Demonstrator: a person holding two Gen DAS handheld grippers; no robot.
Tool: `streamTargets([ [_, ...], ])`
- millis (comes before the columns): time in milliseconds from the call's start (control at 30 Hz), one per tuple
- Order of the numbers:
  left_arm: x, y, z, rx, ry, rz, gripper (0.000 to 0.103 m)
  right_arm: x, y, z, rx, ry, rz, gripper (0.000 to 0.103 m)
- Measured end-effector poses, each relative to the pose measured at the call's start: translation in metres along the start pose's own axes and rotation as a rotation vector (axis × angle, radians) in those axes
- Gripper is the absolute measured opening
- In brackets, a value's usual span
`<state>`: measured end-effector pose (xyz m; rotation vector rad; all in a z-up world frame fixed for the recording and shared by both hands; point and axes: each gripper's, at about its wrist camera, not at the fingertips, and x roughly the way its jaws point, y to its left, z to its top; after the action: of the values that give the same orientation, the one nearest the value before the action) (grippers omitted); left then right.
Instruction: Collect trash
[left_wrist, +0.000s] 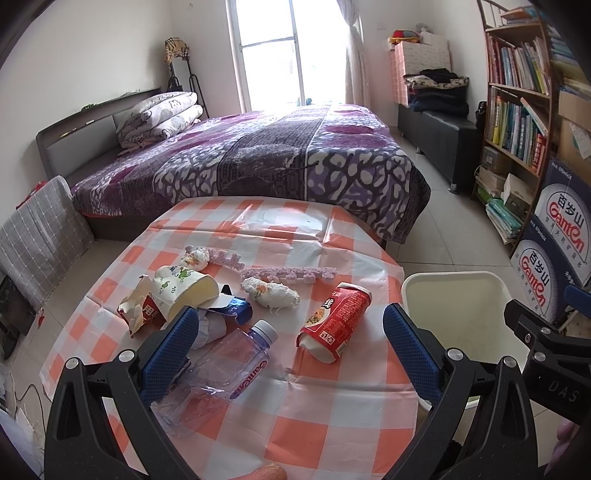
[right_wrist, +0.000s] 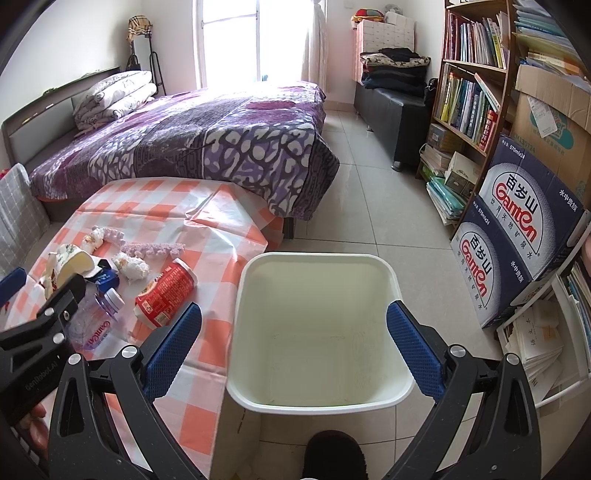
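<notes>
Trash lies on the orange-checked table (left_wrist: 332, 424): a crushed clear bottle (left_wrist: 229, 362), a red cup (left_wrist: 334, 321) on its side, a crumpled tissue (left_wrist: 271, 291), a floral paper cup (left_wrist: 184, 291), a blue wrapper (left_wrist: 238, 309) and a torn red carton (left_wrist: 138, 310). My left gripper (left_wrist: 291, 317) is open just above the bottle and the red cup, holding nothing. A white bin (right_wrist: 314, 256) stands on the floor to the right of the table, showing bare white walls inside. My right gripper (right_wrist: 294, 310) hangs open over the bin.
A purple foam strip (left_wrist: 288, 274) and a second tissue (left_wrist: 195, 257) lie further back. Behind the table is a bed (left_wrist: 258, 155). A bookshelf (right_wrist: 472, 92) and stacked Ganten boxes (right_wrist: 517, 229) line the right. A dark shoe (right_wrist: 332, 458) is below the bin.
</notes>
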<state>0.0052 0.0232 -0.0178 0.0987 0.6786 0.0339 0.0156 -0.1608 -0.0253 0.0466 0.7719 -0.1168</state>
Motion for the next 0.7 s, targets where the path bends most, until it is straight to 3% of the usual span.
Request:
streamTargets([
  [200, 0.014, 0.039, 0.011, -0.075, 0.066, 0.051, 0.097, 0.002, 0.036, 0.025, -0.019, 0.012, 0.070, 0.096],
  [400, 0.044, 0.109, 0.027, -0.179, 0.181, 0.120, 0.097, 0.034, 0.065, 0.041, 0.024, 0.125, 0.164, 0.096],
  [600, 0.105, 0.160, 0.020, -0.054, 0.384, 0.187, 0.097, 0.063, 0.092, 0.048, 0.037, 0.210, 0.240, 0.096],
  [700, 0.133, 0.177, 0.007, 0.051, 0.461, 0.174, 0.097, 0.078, 0.107, 0.050, 0.039, 0.253, 0.294, 0.096],
])
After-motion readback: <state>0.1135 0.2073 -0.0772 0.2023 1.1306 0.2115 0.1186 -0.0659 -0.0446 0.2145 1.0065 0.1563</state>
